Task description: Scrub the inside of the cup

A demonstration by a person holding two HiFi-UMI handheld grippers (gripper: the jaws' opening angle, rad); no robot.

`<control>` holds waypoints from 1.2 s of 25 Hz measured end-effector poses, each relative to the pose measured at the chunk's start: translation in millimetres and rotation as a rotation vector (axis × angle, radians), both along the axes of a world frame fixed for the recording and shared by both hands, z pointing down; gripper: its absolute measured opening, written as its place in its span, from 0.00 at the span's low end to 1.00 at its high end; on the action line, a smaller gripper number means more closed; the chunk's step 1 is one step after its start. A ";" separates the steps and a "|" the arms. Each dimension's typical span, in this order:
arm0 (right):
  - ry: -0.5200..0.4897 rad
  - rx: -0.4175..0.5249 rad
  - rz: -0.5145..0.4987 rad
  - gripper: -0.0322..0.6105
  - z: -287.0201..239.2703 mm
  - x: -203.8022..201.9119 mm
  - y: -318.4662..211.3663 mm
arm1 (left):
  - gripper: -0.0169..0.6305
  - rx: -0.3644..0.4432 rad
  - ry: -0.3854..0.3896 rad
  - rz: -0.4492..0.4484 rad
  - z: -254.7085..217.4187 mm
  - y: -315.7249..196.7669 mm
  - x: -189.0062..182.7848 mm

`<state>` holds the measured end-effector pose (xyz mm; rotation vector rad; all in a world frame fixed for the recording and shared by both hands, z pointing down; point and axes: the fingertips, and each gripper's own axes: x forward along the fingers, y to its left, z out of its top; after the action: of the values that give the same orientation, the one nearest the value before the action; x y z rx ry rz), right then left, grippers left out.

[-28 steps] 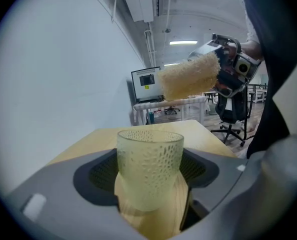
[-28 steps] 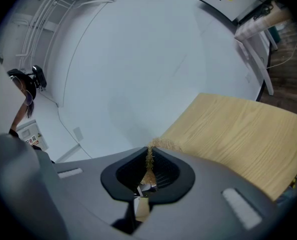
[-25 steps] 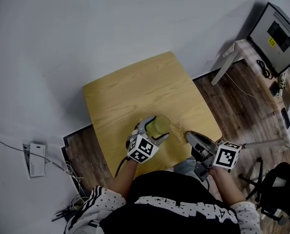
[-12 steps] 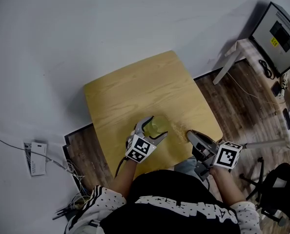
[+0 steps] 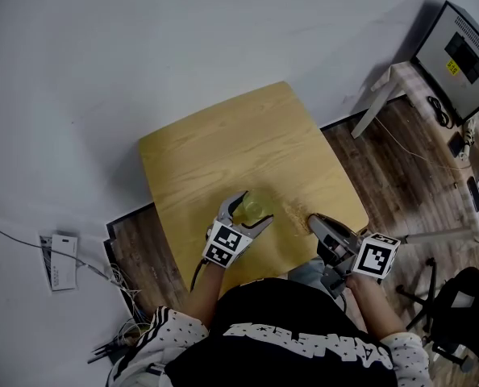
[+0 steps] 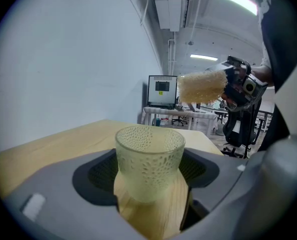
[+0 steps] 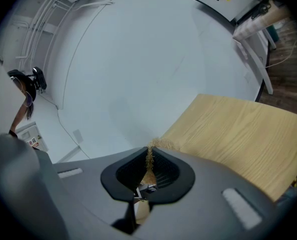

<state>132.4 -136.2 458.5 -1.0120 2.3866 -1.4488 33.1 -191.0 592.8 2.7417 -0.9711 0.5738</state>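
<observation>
Two grippers in play here and both have something in them. Left gripper has its jaws closed on the lower body of the cup. It's a pale yellow-green, see-through cup with a bumpy texture, upright with the mouth facing up and nothing inside it. Wood grain of the counter shows right under the cup between the jaws, but I honestly can't tell if the base is touching the wood or just off it.

Right gripper is off to the right of the left gripper, near the counter's front edge. Its jaws are pinched together on a scrubber, a yellowish, fuzzy, loofah-looking pad. In the right gripper view you only see it edge-on, as a thin fibrous strip sticking out past the fingertips. From the left gripper view the scrubber hangs up and to the right of the cup's rim, clearly apart from it, not in the cup.

Way out beyond the right gripper a monitor sits on a white stand
</observation>
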 end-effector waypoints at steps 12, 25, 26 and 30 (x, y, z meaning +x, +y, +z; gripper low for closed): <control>0.007 0.002 0.011 0.09 -2.0 1.2 2.3 | 0.60 -0.029 0.021 -0.026 5.5 -0.6 -4.7; 0.013 0.019 0.005 0.10 -6.8 -3.6 7.2 | 0.61 0.014 0.121 -0.056 -23.0 5.1 -13.9; 0.015 0.022 0.006 0.09 -7.4 -3.6 7.2 | 0.61 0.023 0.132 -0.064 -27.8 5.3 -15.6; 0.014 0.033 -0.004 0.09 -8.1 -7.3 6.9 | 0.61 0.065 0.165 -0.106 -46.2 4.4 -24.9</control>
<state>125.1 -129.3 450.5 -1.0131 2.4150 -1.4040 8.2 -186.6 546.6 2.7202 -1.1035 0.2985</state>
